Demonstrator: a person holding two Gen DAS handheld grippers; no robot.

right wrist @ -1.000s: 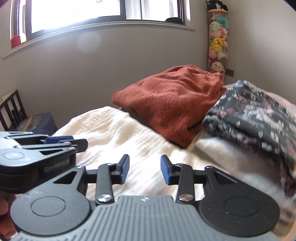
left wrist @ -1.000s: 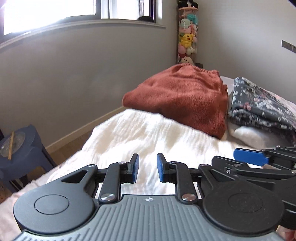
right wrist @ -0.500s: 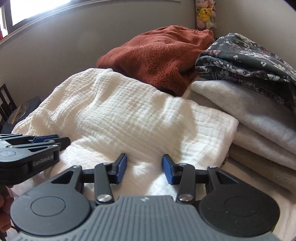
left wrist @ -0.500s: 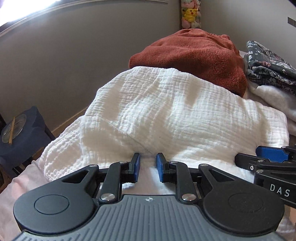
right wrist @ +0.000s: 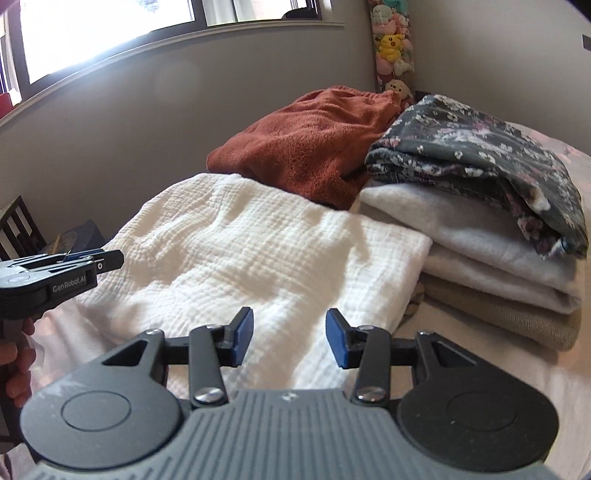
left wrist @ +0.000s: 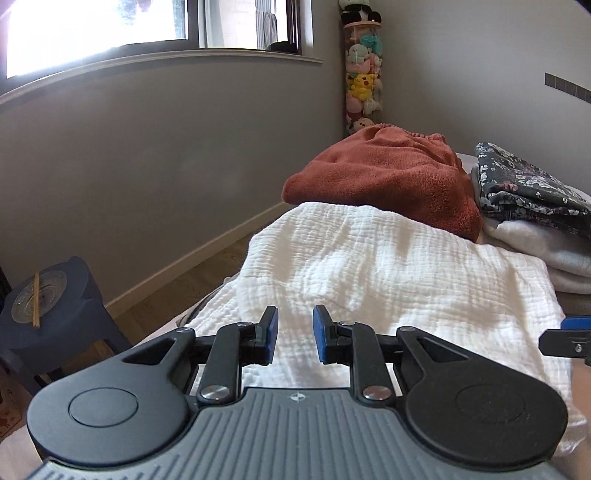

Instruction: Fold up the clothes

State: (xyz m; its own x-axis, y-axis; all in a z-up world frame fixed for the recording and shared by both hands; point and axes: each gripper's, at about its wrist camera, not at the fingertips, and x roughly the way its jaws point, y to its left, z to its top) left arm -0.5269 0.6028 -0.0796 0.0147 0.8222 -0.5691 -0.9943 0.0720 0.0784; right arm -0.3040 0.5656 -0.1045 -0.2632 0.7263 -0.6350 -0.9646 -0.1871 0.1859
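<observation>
Bed (right wrist: 461,325) under pale pinkish sheet fills the lower view, grey wall and bright window (left wrist: 96,33) behind. White crinkled muslin garment (right wrist: 251,258) lies folded across the near middle of the bed, its far edge against a rust-red terry cloth heap (right wrist: 314,147). To its right, touching it, a stack of folded items: dark floral garment (right wrist: 480,158) on top, white fleece piece (right wrist: 480,243) below, beige layer (right wrist: 509,317) at the bottom. Tube of plush toys (left wrist: 362,81) stands in the room corner. Blue stool (left wrist: 59,317) with a glass dish and chopsticks sits left of the bed, on the floor. Compared with half a second ago, both cameras are raised and tilted up: the window is back in frame and the muslin sits lower and farther off. Left gripper (left wrist: 294,334) hangs above the near edge of the muslin, jaws parted by a modest gap, wider than before, gripping nothing. Right gripper (right wrist: 289,339) hovers over the muslin's near right part, blue pads (right wrist: 243,332) spread wider, empty. Part of a hand (right wrist: 14,373) shows under the left tool in the right wrist view.
</observation>
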